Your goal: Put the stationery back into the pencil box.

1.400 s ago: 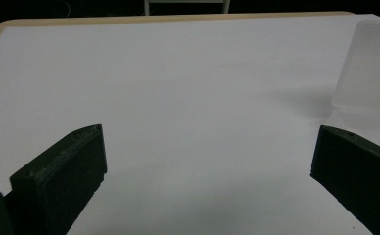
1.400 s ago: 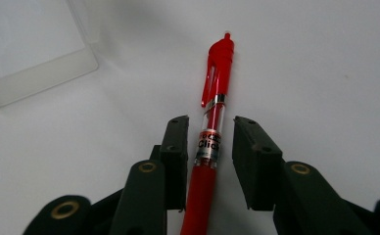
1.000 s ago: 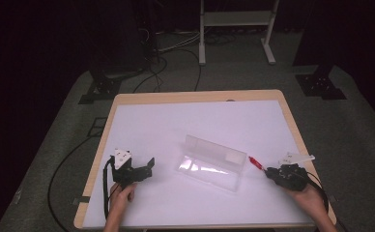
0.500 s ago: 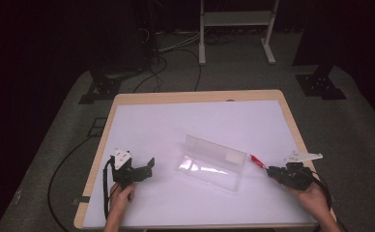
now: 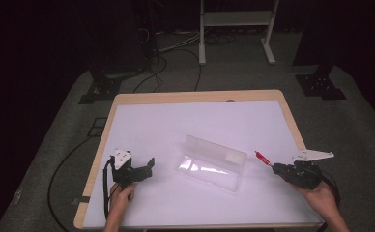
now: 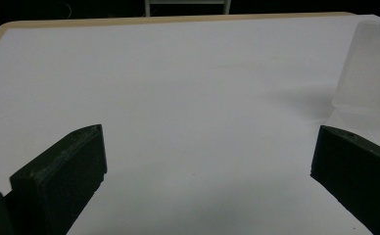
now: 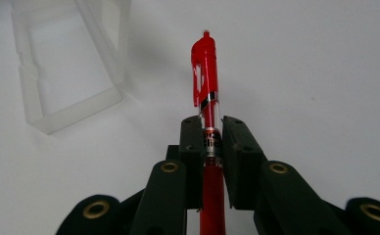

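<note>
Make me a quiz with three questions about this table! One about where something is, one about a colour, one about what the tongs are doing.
1. Where is the clear box?
A. between the two tongs
B. on the floor
C. at the table's far edge

2. What colour is the pen?
A. blue
B. red
C. green

3. What are the right tongs doing?
A. standing wide open
B. gripping the box
C. gripping the pen

Answers: A, it lies mid-table between both hands; B, its cap and barrel are red; C, the pads squeeze the pen, while the left tongs gape open.
</note>
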`<state>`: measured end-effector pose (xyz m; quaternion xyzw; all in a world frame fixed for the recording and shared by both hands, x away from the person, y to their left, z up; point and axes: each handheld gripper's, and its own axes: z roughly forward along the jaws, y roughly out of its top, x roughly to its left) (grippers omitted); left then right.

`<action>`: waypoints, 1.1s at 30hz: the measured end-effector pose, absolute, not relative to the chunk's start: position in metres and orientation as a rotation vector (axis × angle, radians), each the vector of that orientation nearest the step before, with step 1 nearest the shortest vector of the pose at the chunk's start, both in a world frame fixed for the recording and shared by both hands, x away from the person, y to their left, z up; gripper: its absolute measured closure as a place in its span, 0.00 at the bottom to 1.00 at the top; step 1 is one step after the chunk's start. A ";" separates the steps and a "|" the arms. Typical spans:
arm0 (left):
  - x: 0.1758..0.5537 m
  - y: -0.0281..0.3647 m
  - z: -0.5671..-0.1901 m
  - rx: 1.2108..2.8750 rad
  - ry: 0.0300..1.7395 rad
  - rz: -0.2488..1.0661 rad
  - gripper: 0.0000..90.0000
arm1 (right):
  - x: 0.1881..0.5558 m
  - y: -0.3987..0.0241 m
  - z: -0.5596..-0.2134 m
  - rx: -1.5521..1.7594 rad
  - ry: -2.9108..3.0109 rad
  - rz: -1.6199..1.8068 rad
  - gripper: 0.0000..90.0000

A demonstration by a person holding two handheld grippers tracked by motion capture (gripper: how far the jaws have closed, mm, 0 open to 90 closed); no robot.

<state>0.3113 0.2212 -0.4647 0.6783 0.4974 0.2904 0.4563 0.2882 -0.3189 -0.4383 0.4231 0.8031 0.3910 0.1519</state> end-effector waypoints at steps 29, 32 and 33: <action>0.311 0.220 -0.465 1.673 1.230 0.719 0.00 | 0.245 -0.301 -0.394 1.029 2.318 1.180 0.88; 0.311 0.220 -0.465 1.674 1.229 0.720 0.00 | 0.241 -0.299 -0.392 1.010 2.316 1.184 0.88; 0.311 0.220 -0.465 1.675 1.229 0.720 0.00 | 0.239 -0.297 -0.391 1.001 2.312 1.182 0.88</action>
